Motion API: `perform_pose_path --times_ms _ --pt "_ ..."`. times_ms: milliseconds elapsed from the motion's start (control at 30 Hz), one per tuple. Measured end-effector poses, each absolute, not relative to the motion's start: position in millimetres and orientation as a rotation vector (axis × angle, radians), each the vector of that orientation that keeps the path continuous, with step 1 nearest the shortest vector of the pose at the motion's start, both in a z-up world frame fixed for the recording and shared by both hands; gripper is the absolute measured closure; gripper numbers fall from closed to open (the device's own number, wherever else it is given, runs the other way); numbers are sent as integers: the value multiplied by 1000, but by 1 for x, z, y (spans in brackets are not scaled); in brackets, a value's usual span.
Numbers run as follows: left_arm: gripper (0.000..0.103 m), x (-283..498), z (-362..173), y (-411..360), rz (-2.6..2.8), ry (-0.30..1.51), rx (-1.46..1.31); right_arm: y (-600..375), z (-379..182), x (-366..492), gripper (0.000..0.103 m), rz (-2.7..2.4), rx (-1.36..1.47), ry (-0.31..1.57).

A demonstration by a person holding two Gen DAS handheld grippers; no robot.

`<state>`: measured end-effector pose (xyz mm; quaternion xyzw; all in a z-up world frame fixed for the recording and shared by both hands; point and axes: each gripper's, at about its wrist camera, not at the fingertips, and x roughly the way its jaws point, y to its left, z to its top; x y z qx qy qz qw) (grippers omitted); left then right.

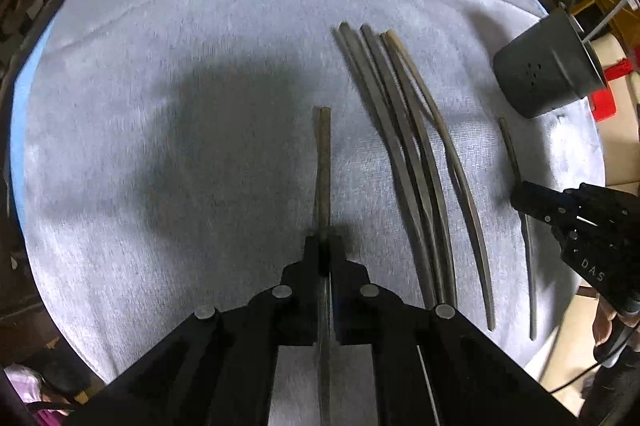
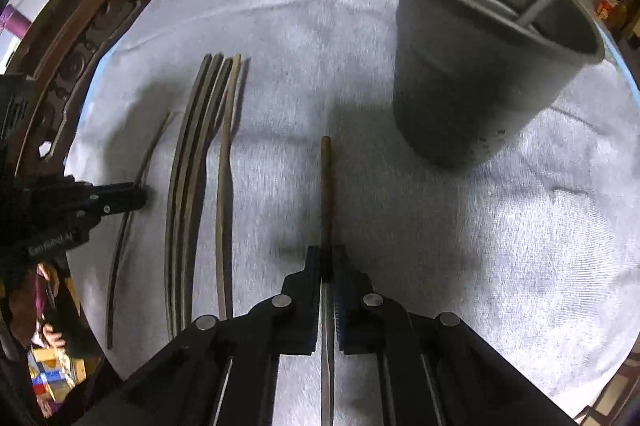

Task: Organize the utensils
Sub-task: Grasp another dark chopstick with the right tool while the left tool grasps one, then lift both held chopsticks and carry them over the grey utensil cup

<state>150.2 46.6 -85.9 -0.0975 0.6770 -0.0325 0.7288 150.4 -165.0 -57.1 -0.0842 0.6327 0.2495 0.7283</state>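
Each hand-held gripper clamps one chopstick above the cloth-covered counter.

The left hand-held gripper (image 1: 324,246) pinches a brown chopstick (image 1: 322,162) between closed fingers; the right hand-held gripper (image 2: 327,258) grips another chopstick (image 2: 326,186) the same way. Between them, a bundle of loose chopsticks (image 1: 416,162) lies on the grey cloth (image 1: 200,46). The grey utensil cup (image 2: 476,66), holding a few sticks, stands near the counter's far right corner.

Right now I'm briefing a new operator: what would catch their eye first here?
Each gripper's jaws are shut on a chopstick: left gripper, right gripper, both over the grey cloth. A bundle of loose chopsticks lies between them, and a dark holder cup stands ahead, right.
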Motion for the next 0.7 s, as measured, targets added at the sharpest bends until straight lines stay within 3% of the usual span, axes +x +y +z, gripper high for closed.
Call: perform_pose_path --times_ms 167,433,600,700 --pt "98 180 -95 58 -81 1586 -252 -163 -59 166 94 572 -198 1484" --pt "98 193 -103 52 -99 1583 -204 -150 -53 156 97 573 -284 1439" --pt "98 164 -67 80 -83 1311 -322 -170 -27 118 97 615 -124 1304" --pt "98 151 -32 92 -45 1089 -357 -199 12 101 97 586 17 1115"
